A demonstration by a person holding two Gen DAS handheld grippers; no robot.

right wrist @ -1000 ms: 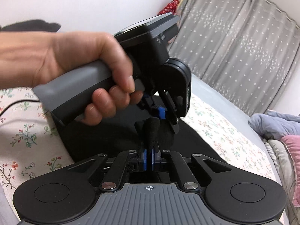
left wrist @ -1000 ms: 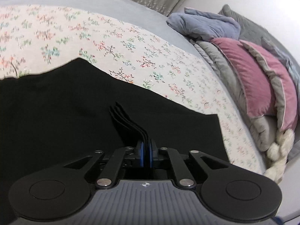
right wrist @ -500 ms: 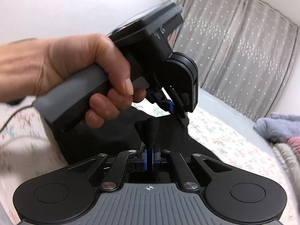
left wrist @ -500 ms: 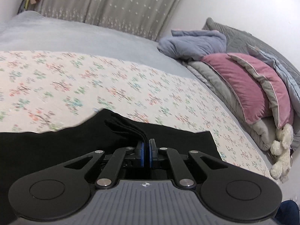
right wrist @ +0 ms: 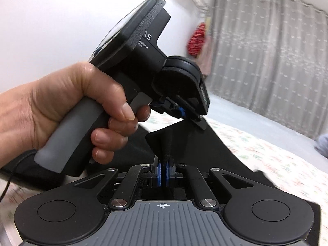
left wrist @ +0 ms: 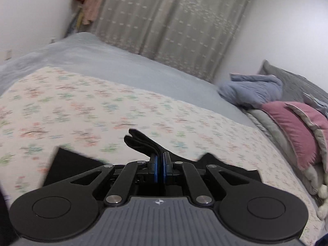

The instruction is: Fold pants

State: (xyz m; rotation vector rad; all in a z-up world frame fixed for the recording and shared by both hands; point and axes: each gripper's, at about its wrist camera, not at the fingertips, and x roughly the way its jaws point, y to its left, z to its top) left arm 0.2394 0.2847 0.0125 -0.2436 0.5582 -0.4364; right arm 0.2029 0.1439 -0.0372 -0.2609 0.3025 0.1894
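Black fabric pants point(left wrist: 143, 143), several layers bunched, are clamped in the left tongs point(left wrist: 161, 160), lifted above the floral bedspread point(left wrist: 82, 110) on the bed. The right tongs point(right wrist: 163, 169) are clenched on another fold of the same pants. A bare hand point(right wrist: 67, 106) grips the left tool's grey handle.

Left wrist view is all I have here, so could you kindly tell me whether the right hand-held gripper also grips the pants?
Observer: Yes, the right hand-held gripper is shut on a bunched fold of the black pants.
Operator: Thank you; where is the left one relative to it?
Observer: The left hand-held gripper is just ahead and higher, pinching the same cloth.
Operator: And can you see who holds it?
Observer: A bare hand wraps its grey handle.
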